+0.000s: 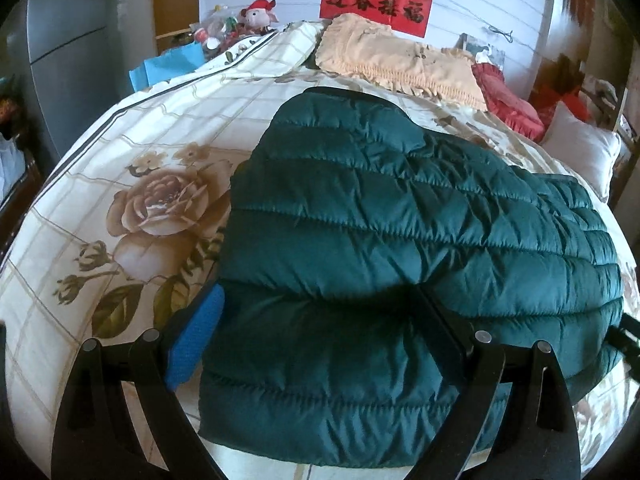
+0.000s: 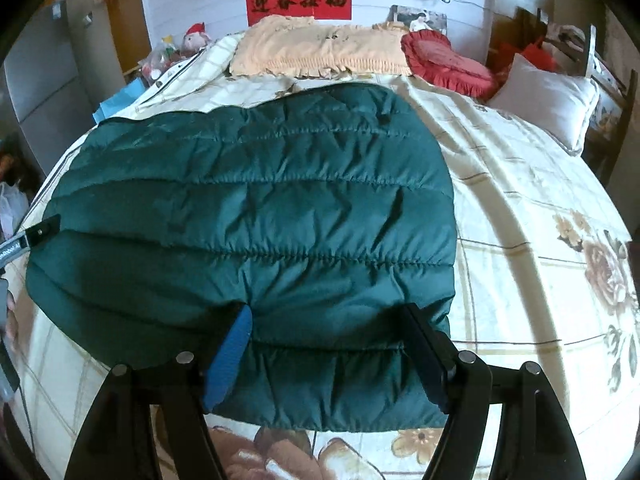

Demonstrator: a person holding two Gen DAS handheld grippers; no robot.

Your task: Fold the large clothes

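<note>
on a floral bedspread (image 2: pixel 520 200), green quilted jacket (image 2: pixel 248 208), both jaws wide astride it, seemingly not gripping

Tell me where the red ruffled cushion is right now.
The red ruffled cushion lies at the head of the bed, right of centre in the right wrist view, between the peach frilled pillow and the white pillow.

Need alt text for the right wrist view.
A green quilted jacket lies folded on a floral bedspread, its near edge between the right gripper's open jaws. Pillows line the headboard under a red banner.
</note>
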